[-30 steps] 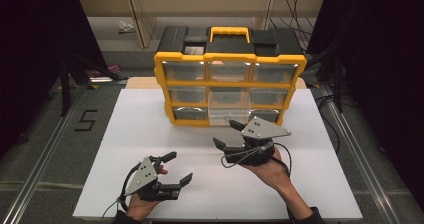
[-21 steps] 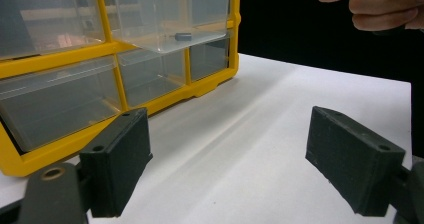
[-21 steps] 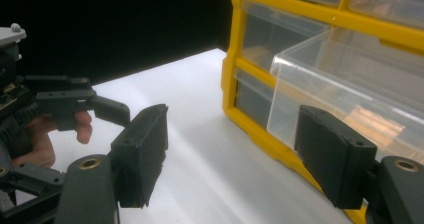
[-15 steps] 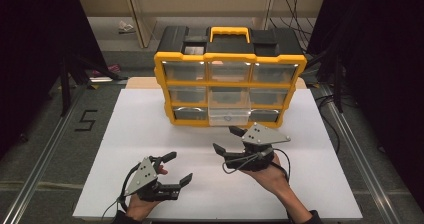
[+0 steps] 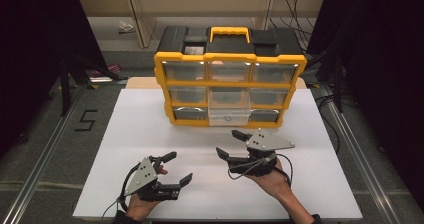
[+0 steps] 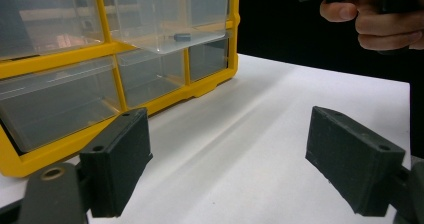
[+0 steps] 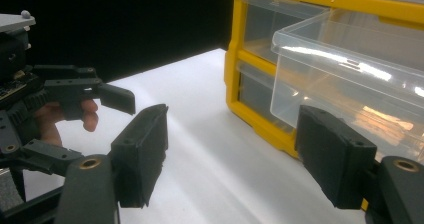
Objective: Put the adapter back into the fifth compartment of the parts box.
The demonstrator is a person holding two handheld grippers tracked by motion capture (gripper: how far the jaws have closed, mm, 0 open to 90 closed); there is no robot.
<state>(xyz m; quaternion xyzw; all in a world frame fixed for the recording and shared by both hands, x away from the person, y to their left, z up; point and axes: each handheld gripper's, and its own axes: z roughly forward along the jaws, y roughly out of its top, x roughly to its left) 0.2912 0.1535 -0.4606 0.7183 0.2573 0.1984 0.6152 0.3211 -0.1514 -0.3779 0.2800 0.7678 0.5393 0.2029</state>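
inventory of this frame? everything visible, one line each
Yellow-and-black plastic drawer organizer: 1, far middle of table.
Clear plastic drawer: 1, centre column, pulled out; the rest are pushed in.
Small dark item: 1, inside the pulled-out drawer; too small to identify.
White table top: 1, under everything.
Floor marking "5": 1, black, left of table.
Left gripper: black, open, near left.
Right gripper: black, open, before the pulled-out drawer.
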